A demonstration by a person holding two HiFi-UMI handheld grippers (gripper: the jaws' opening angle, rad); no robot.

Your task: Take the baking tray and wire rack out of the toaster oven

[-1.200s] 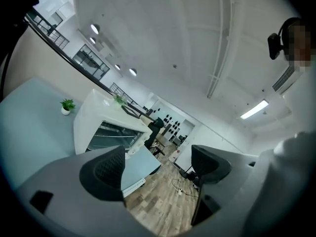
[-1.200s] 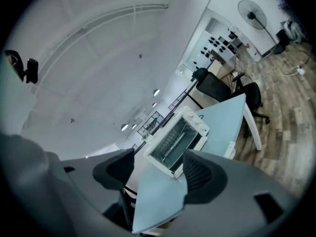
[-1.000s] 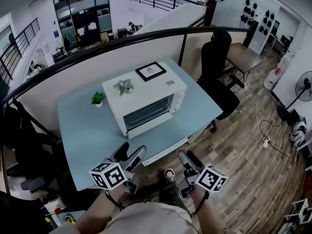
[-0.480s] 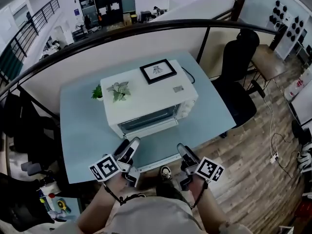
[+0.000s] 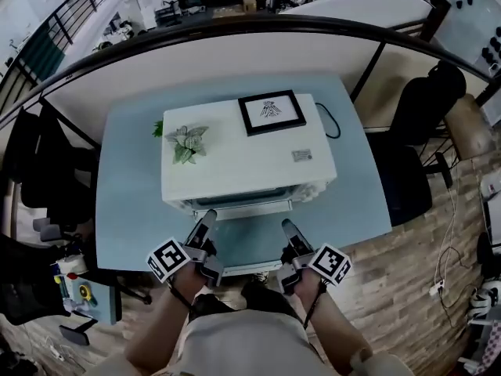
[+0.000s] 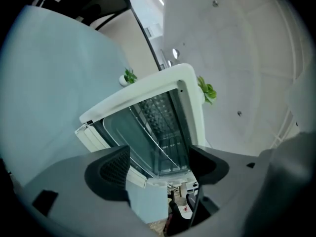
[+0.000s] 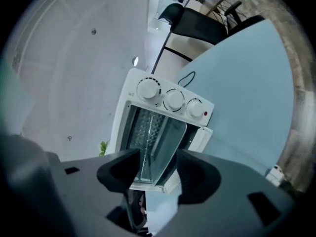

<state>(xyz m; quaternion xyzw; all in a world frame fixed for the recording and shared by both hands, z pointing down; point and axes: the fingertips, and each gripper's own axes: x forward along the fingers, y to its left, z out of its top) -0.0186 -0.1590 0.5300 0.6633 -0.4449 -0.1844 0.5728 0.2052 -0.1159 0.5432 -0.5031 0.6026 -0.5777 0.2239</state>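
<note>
You were at the approach, ahead of the first step: nothing had come out of the oven (image 5: 244, 159) yet. It sat mid-table (image 5: 129, 202) with its glass door (image 5: 243, 198) facing you, and as far as the views showed, that door was closed. The rack (image 6: 159, 110) showed through the glass in the left gripper view; I couldn't pick out the tray behind it.

Your left gripper (image 5: 206, 218) hung just in front of the door's left side, jaws wide and lately narrowing a little, with nothing between them. Your right gripper (image 5: 288, 226) hung in front of the door's right side, short of the knobs (image 7: 174, 99), jaws about half apart and also just closing, likewise empty. Neither touched the oven.

The next move, I'd judge, called for the door first: get one gripper onto its upper edge and swing it down flat. Only then could you reach in for the rack and tray. The free gripper might have to steady the oven, since a light oven could slide when pulled.
</note>
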